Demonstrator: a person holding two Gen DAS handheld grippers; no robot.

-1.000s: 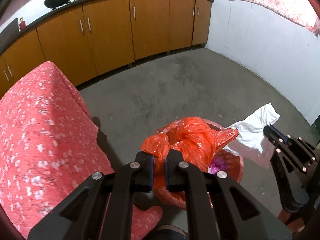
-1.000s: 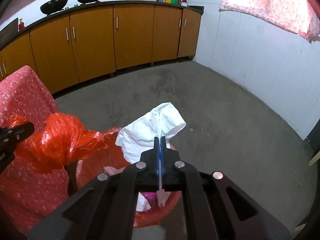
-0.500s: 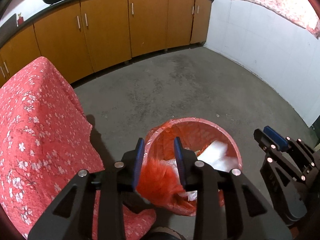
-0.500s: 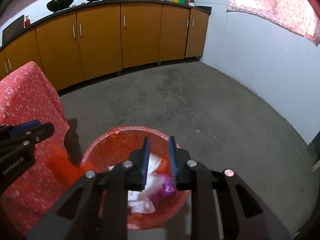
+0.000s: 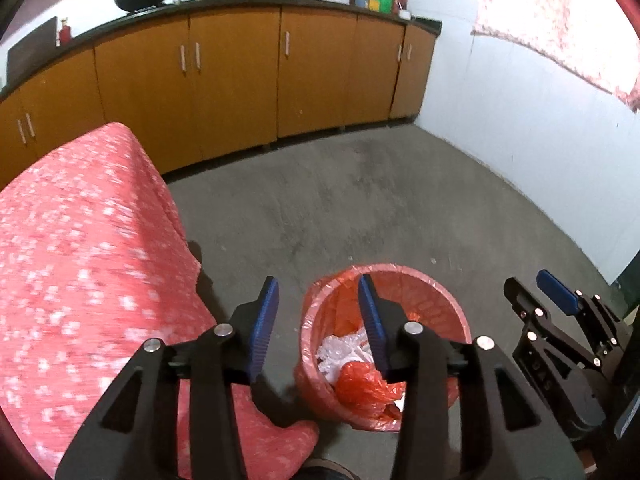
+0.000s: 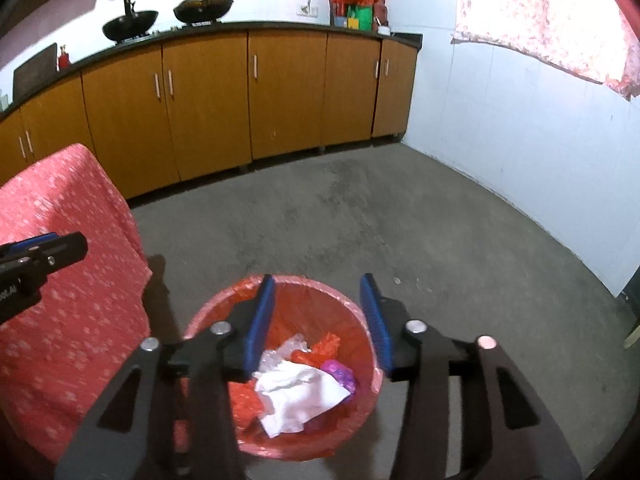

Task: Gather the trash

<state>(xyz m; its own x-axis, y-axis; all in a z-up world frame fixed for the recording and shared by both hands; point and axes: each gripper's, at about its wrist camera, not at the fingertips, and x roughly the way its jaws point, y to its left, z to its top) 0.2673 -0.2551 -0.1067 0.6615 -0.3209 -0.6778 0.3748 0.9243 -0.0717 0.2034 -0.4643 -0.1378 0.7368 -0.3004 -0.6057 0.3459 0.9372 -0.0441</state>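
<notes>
Left gripper [image 5: 316, 312]: held above the floor beside the near-left rim of the bin; jaws apart and opening, nothing between the blue pads.
Left gripper, right pad [image 5: 370, 320]: overlaps the bin's left inner wall in the left wrist view; contact cannot be told.
Right gripper [image 6: 318, 316]: held above the bin mouth; jaws apart and opening, nothing clamped; the trash shows in the gap, lower down.
Bin [image 6: 362, 312]: round, lined with a red plastic liner, standing upright on the grey concrete floor [image 6: 400, 220], just beside the cloth-covered furniture.
White trash [image 6: 298, 394]: crumpled white sheet lying inside the bin, on top of the pile, below and between the right gripper's fingers.
Orange bag [image 5: 366, 384]: crumpled orange plastic lying inside the bin at its near side, below the left gripper's right finger.
Purple scrap [image 6: 340, 372]: small piece inside the bin, touching the right edge of the white trash.
Clear film [image 5: 340, 350]: crinkled transparent plastic inside the bin, beside the orange bag.
Red floral cloth [image 5: 80, 260]: draped over furniture left of the bin.
Cabinets [image 6: 208, 100]: orange doors along the far wall, well apart from both grippers.
</notes>
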